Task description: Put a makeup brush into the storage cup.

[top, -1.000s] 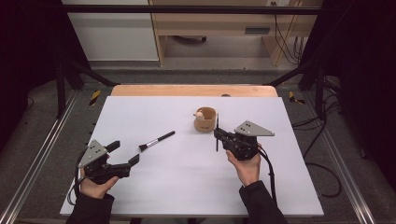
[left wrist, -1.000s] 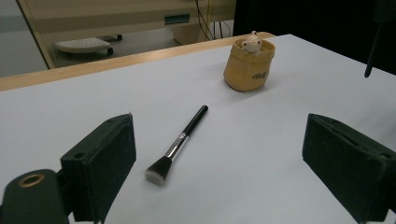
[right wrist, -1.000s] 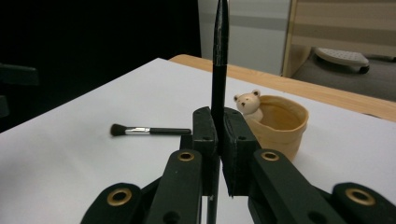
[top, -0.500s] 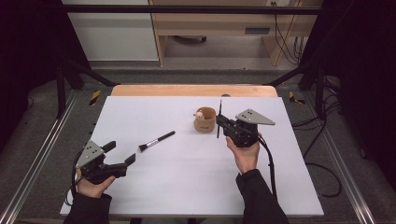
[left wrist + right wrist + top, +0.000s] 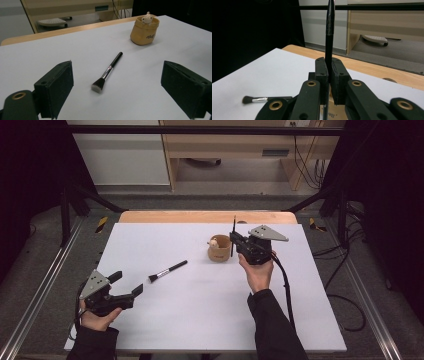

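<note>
My right gripper (image 5: 234,243) is shut on a thin black stick-like tool (image 5: 234,227) that stands upright, just right of a small tan cup (image 5: 219,250). Seen from the right gripper view, the tool (image 5: 329,32) rises straight up out of the closed jaws of that gripper (image 5: 329,68). A black makeup brush (image 5: 167,270) lies on the white table, bristles toward the person. Near the front left, my left gripper (image 5: 126,283) is open and points at the brush. The left gripper view has the brush (image 5: 107,72) lying ahead of that gripper (image 5: 118,75), with the cup (image 5: 145,31) beyond.
The white table top (image 5: 150,240) has a wooden strip (image 5: 207,216) along its far edge. A small pale figure (image 5: 147,18) sits at the cup's rim. Cables (image 5: 285,285) trail from the right gripper over the table. Metal frame rails (image 5: 40,290) run along both sides.
The right gripper has moved away from the person, carrying the upright tool up beside the cup. The left gripper has stayed almost where it was, still open.
</note>
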